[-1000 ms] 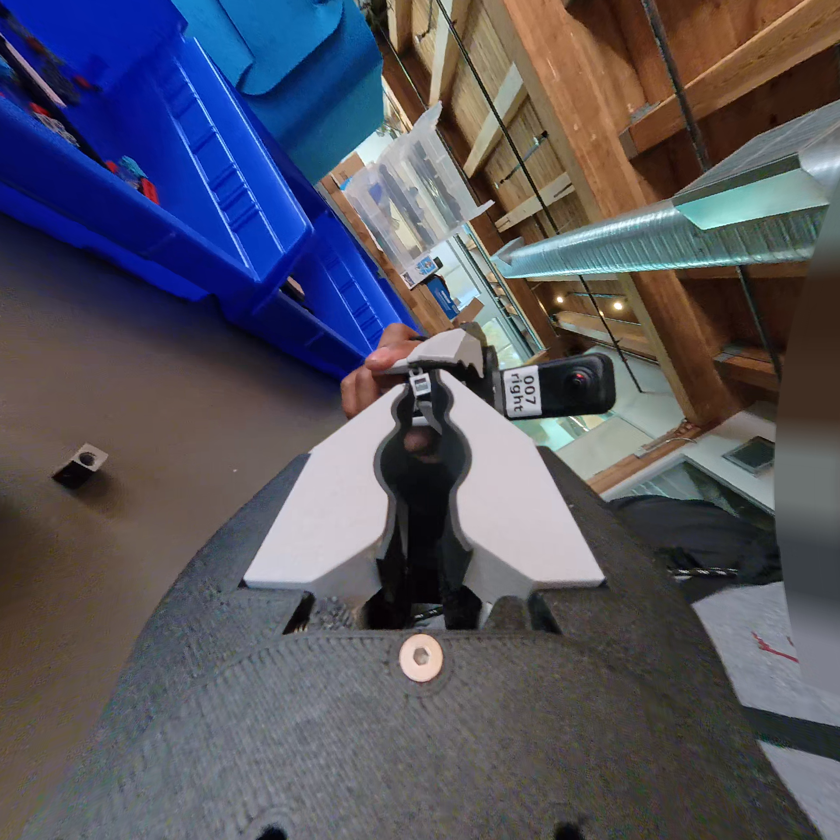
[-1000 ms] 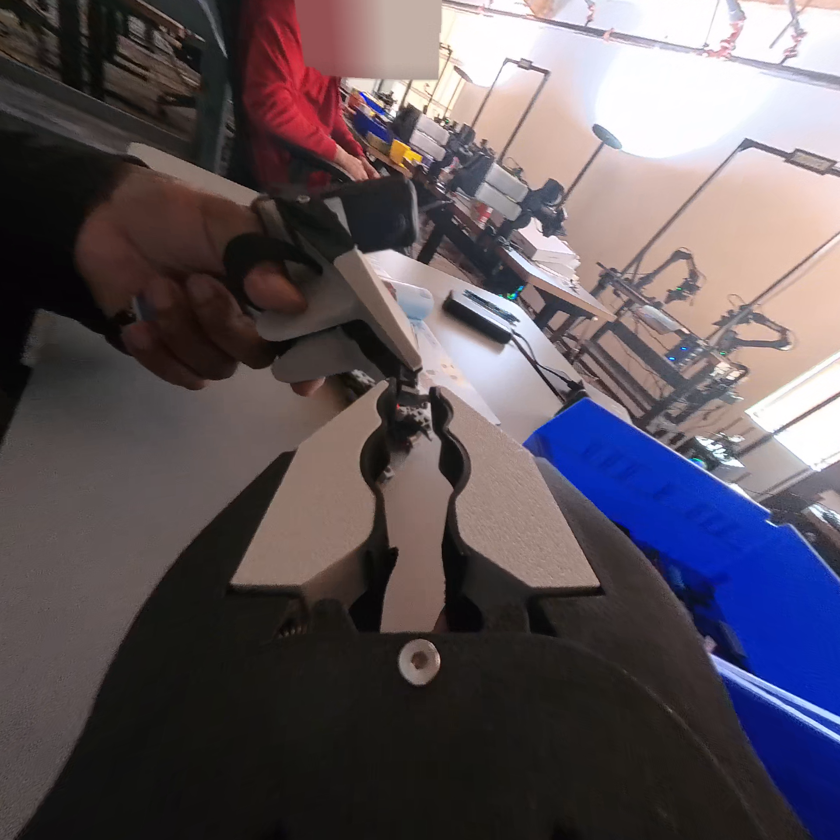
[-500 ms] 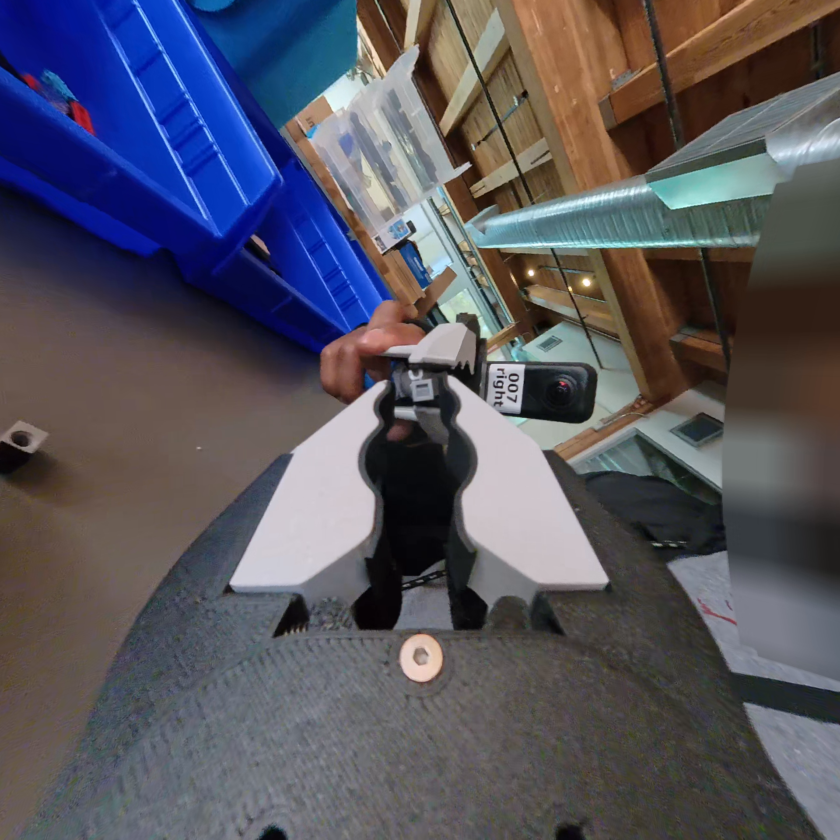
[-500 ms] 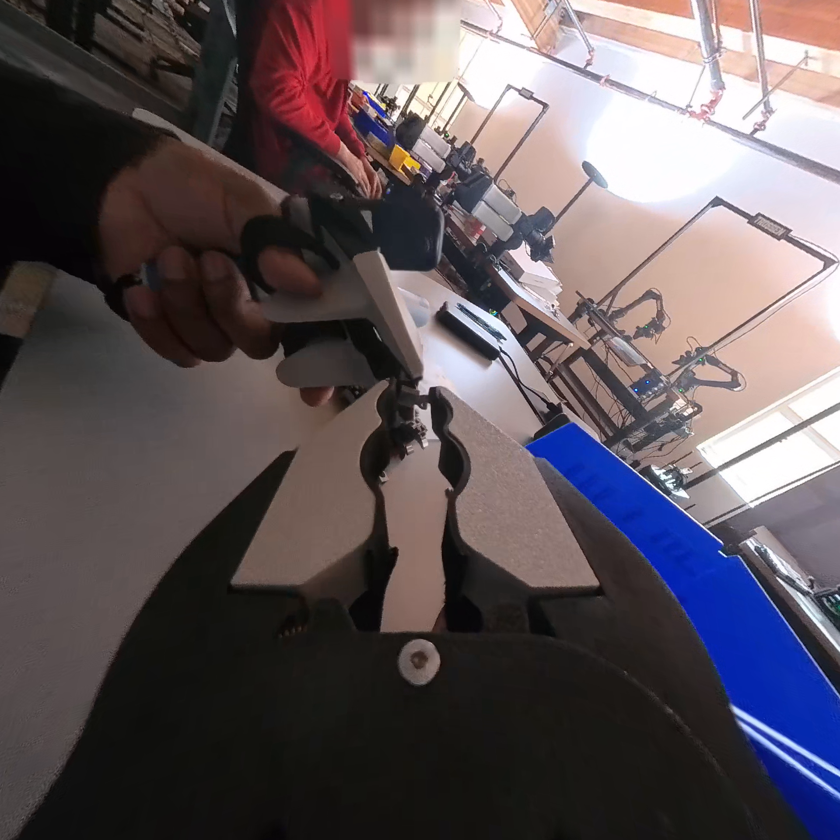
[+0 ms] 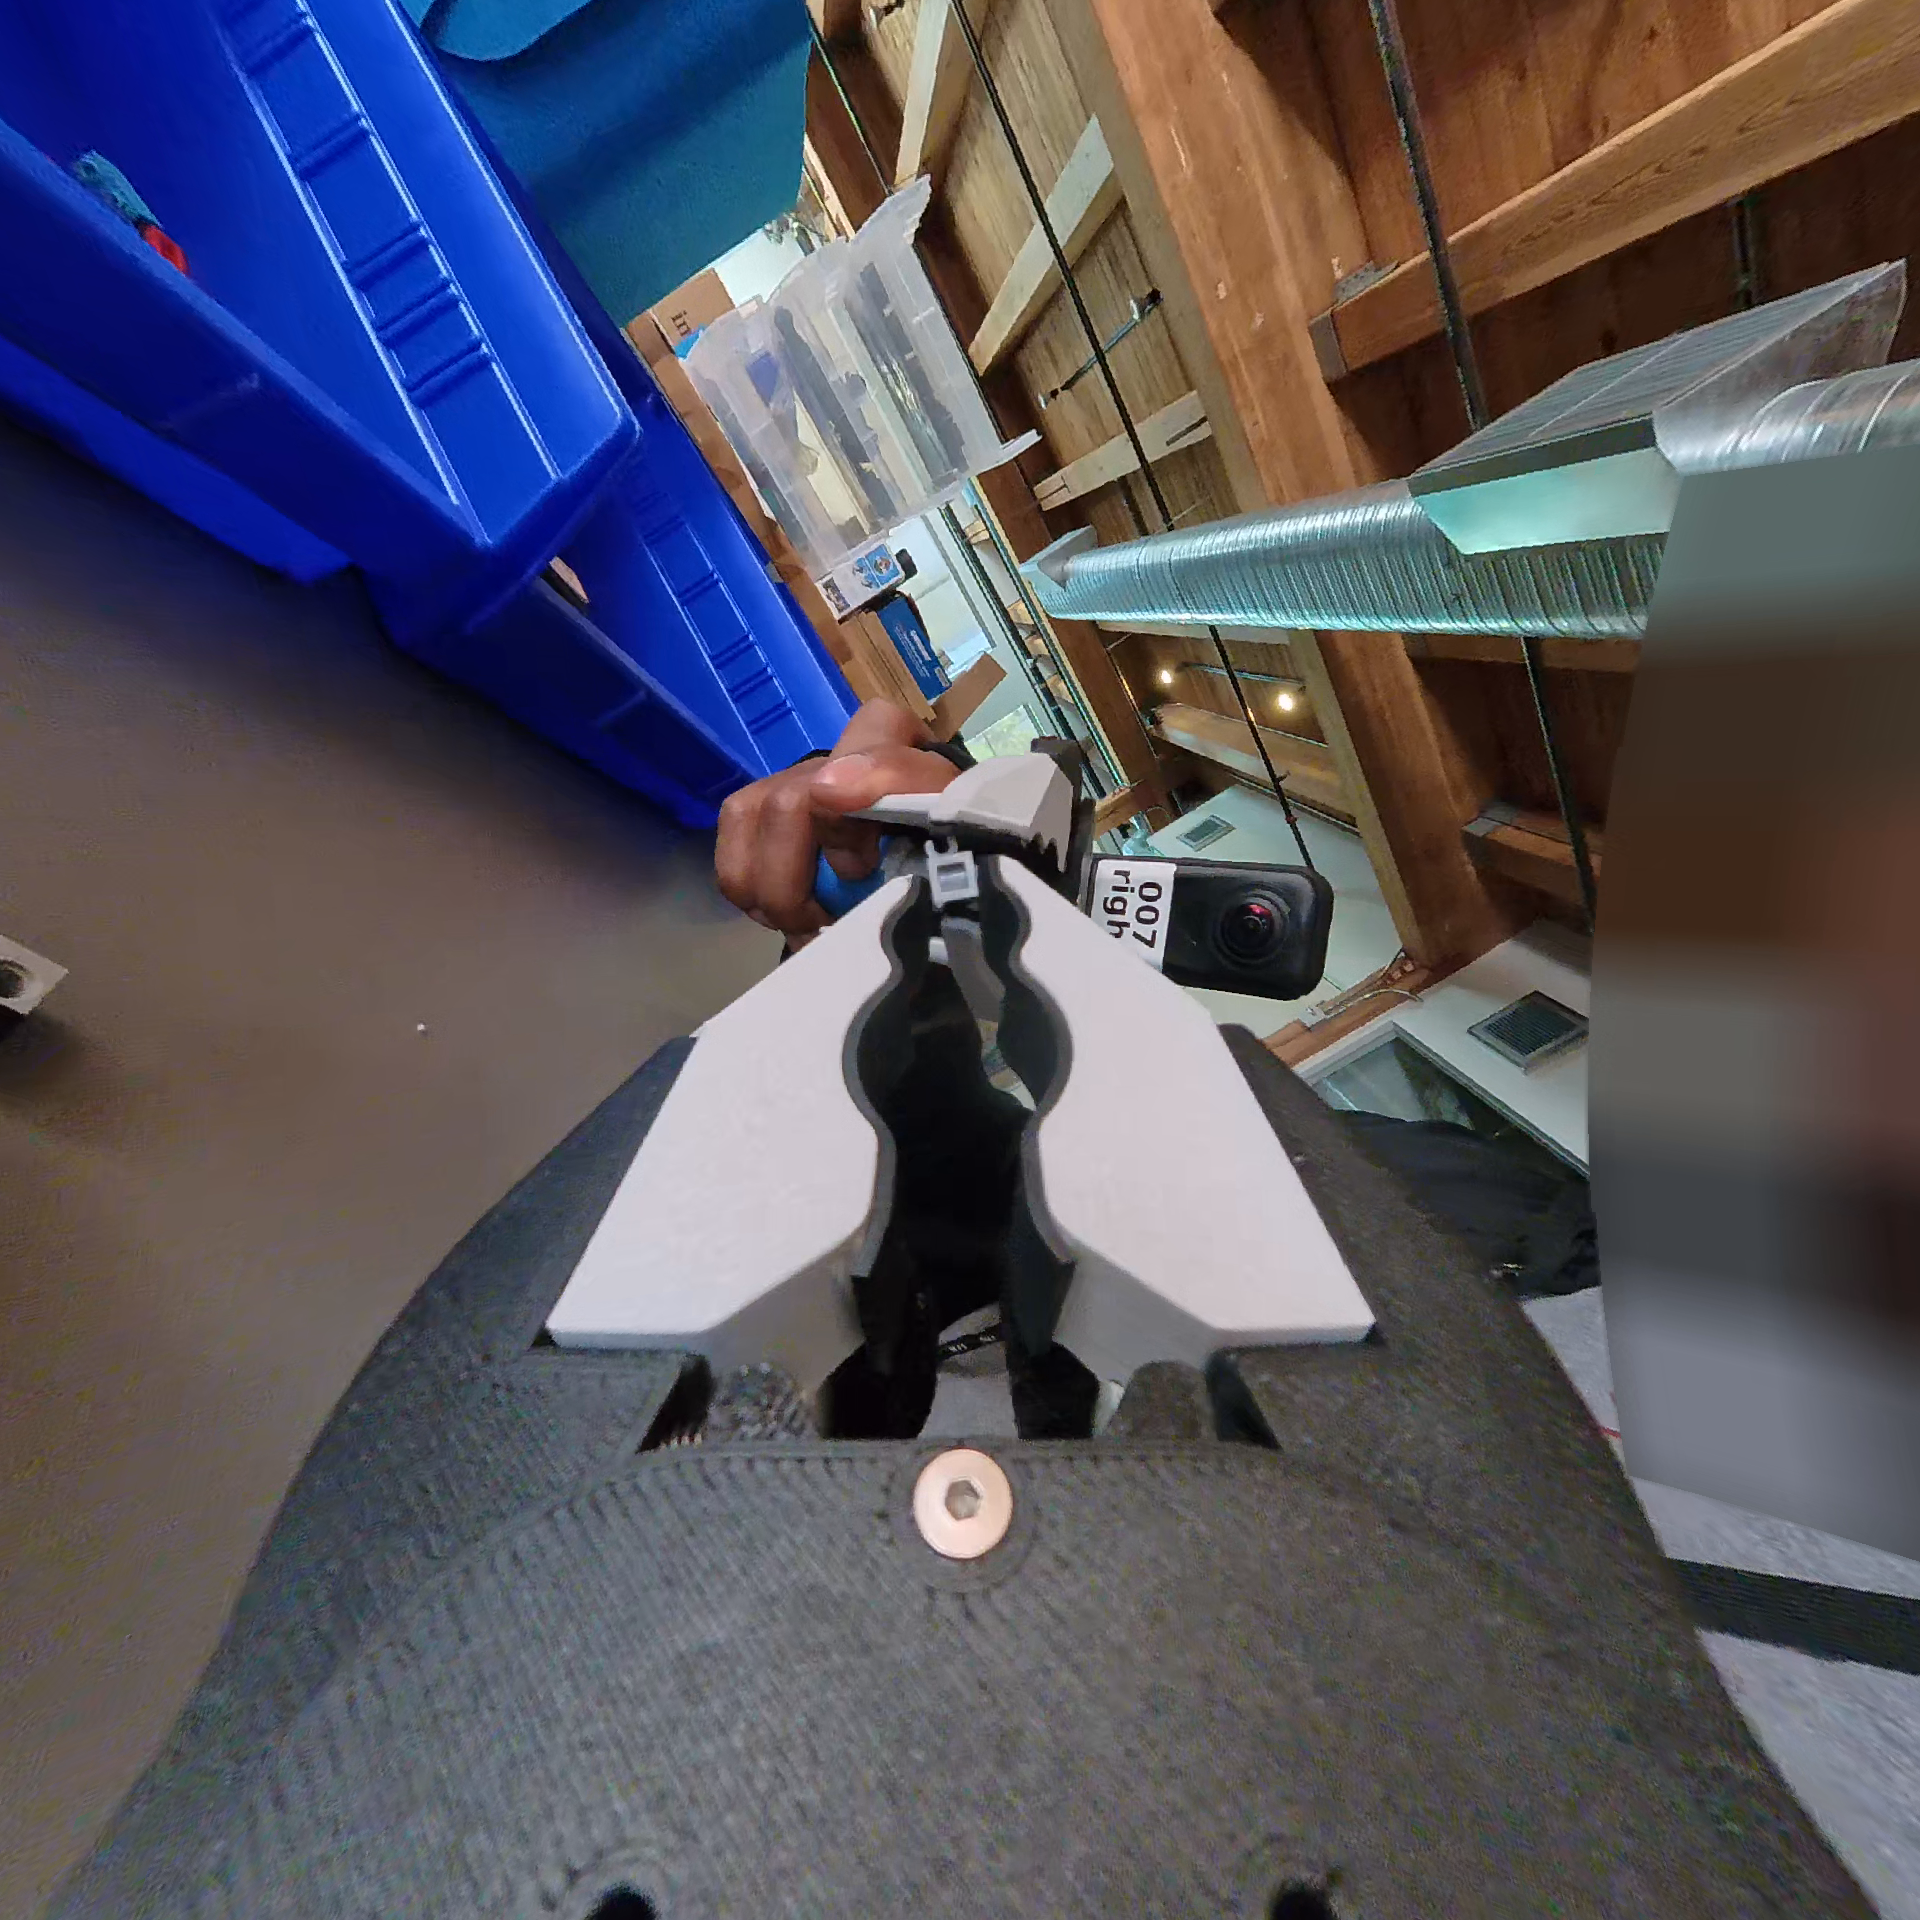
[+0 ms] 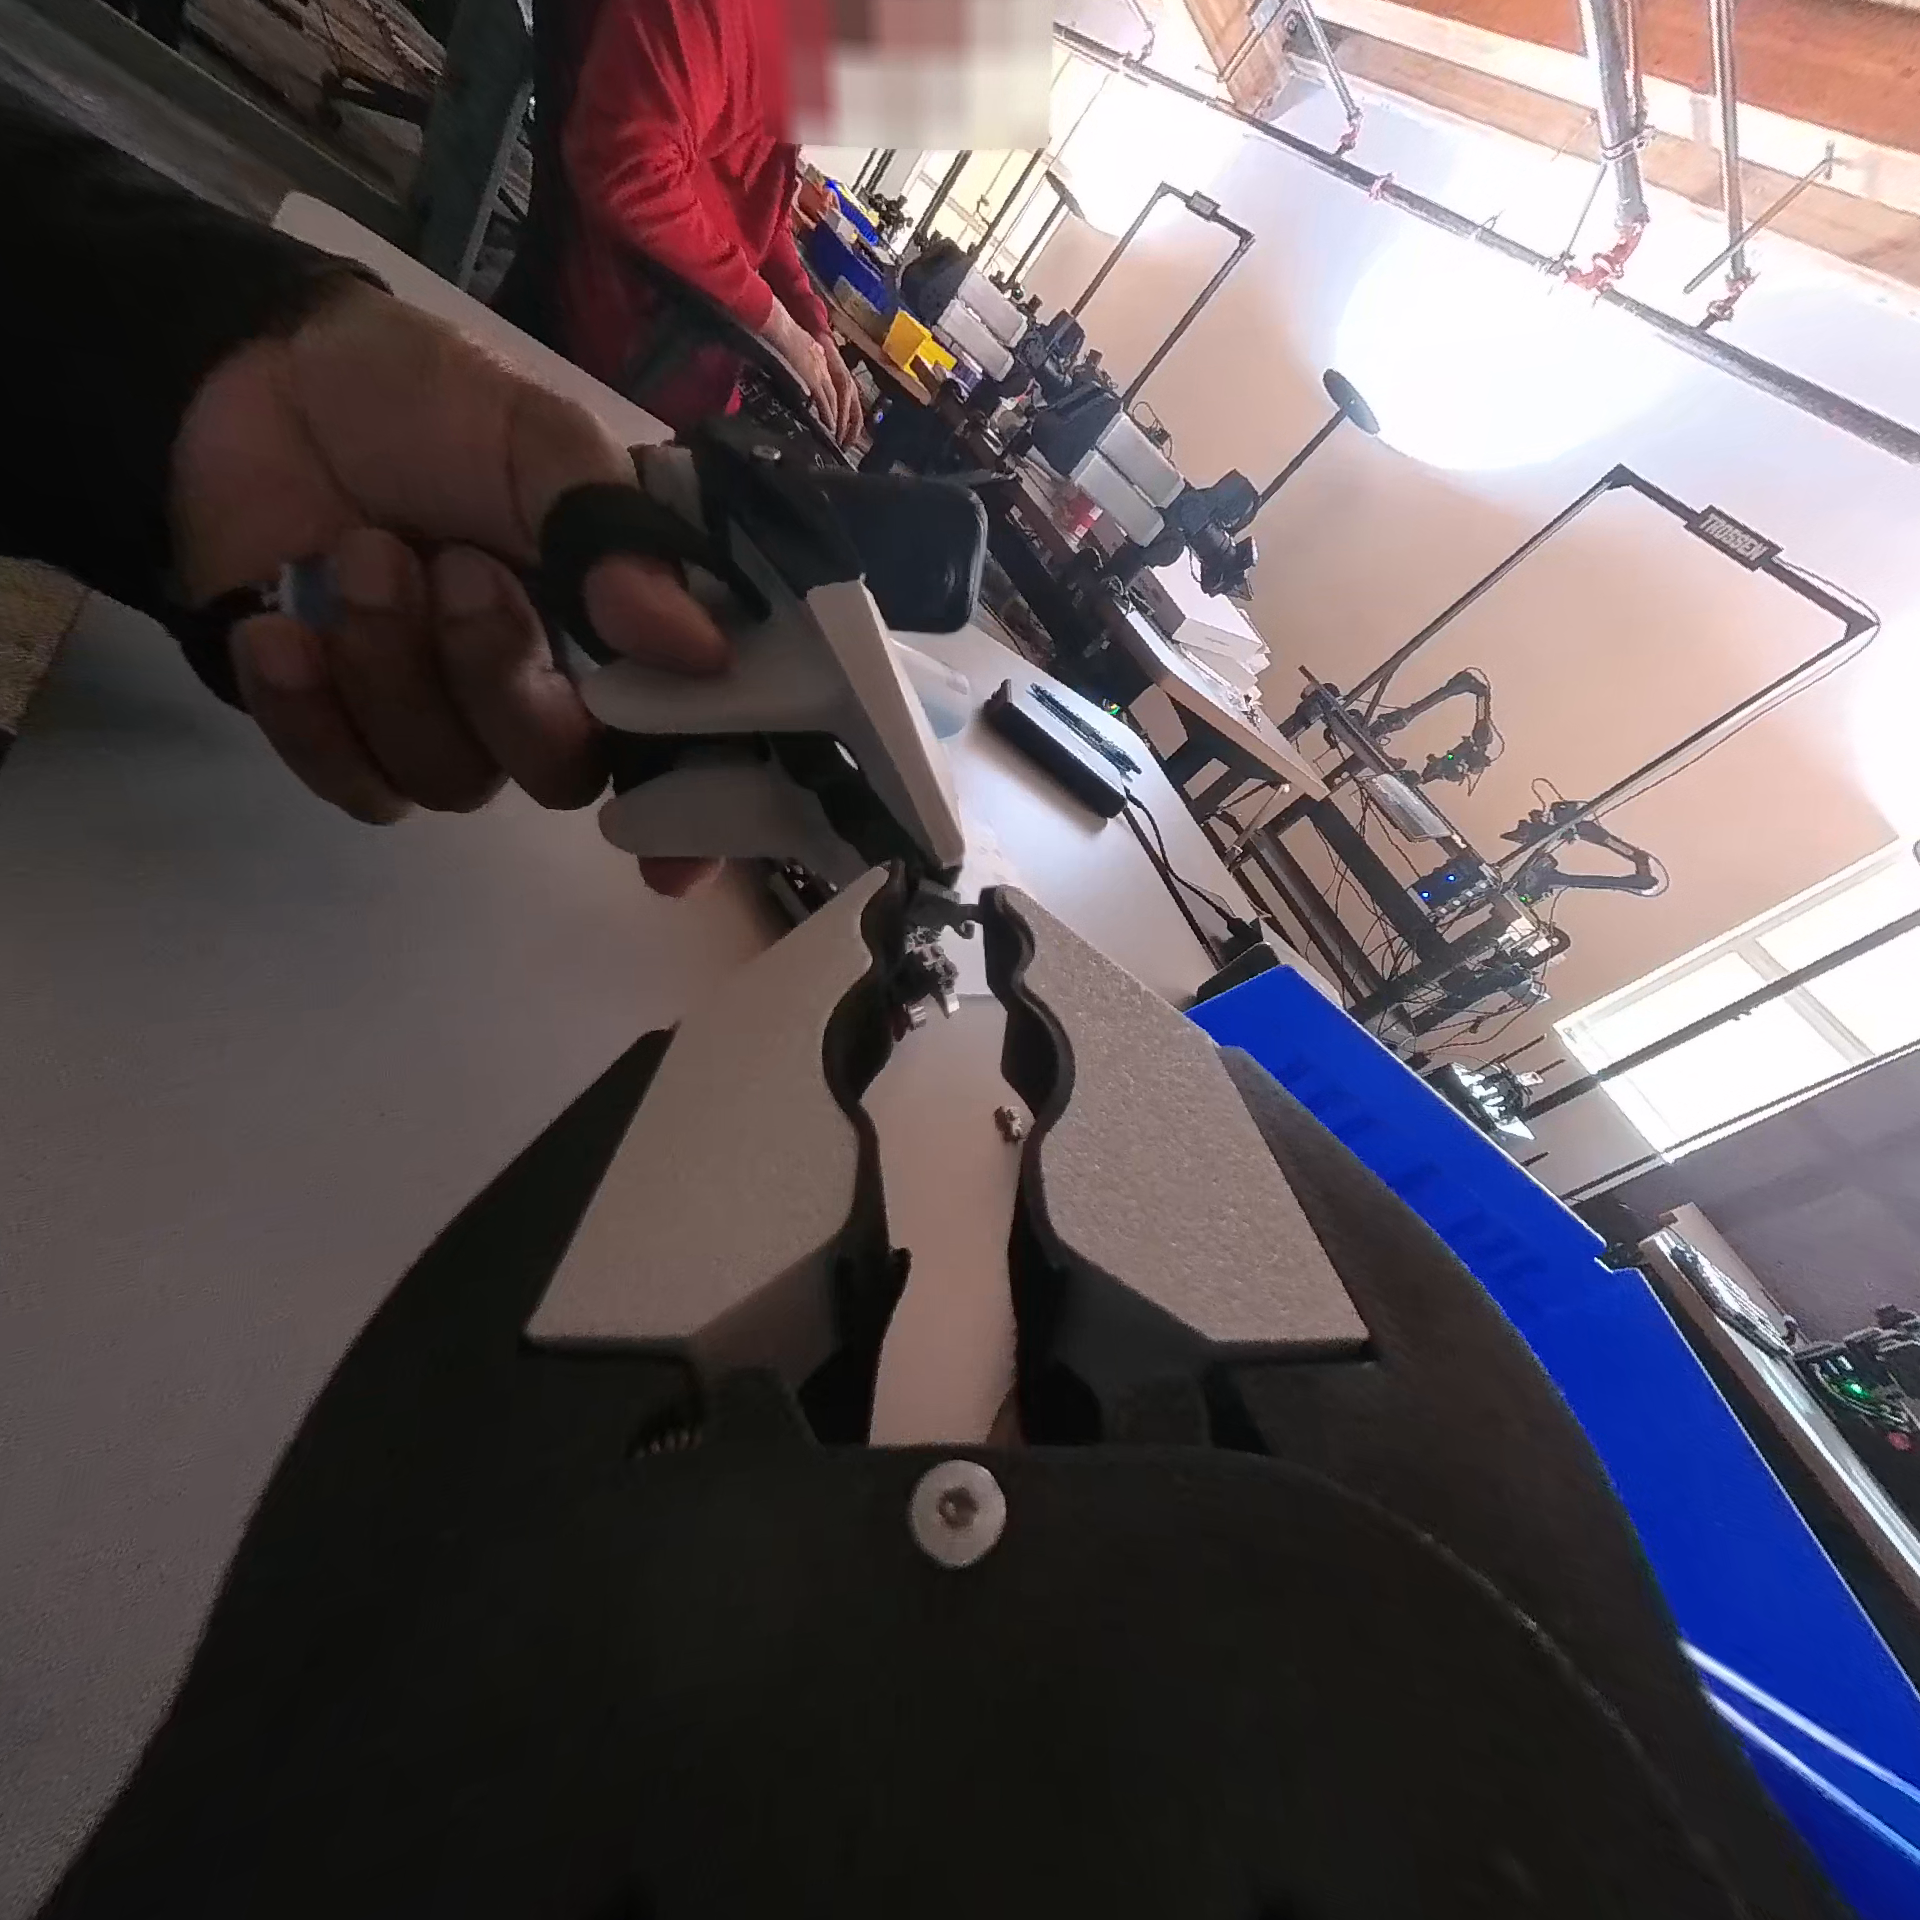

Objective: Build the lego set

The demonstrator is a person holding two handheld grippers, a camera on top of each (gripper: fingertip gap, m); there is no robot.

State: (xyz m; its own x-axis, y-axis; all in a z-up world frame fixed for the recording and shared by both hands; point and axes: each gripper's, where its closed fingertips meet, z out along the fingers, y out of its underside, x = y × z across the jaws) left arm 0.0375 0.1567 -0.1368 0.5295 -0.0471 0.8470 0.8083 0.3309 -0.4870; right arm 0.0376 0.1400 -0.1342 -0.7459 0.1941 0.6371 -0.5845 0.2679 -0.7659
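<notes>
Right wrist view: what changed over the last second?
The right gripper has opened: its fingers now stand apart, no longer closed on the small lego assembly, which the left gripper holds at its tips. The left gripper's grip and the blue bin stayed as they were.

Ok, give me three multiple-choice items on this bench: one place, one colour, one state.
1. The loose grey block lies: A in a bin; B on the table; C between the fingers.
2. The storage bins are: A red; B blue; C green.
3. The small lego piece is: A flat on the table; B inside a bin; C raised between the fingertips.
Answers: B, it sits on bare table at the view's left edge; B, blue walls; C, it hangs at the left gripper's tips.
</notes>
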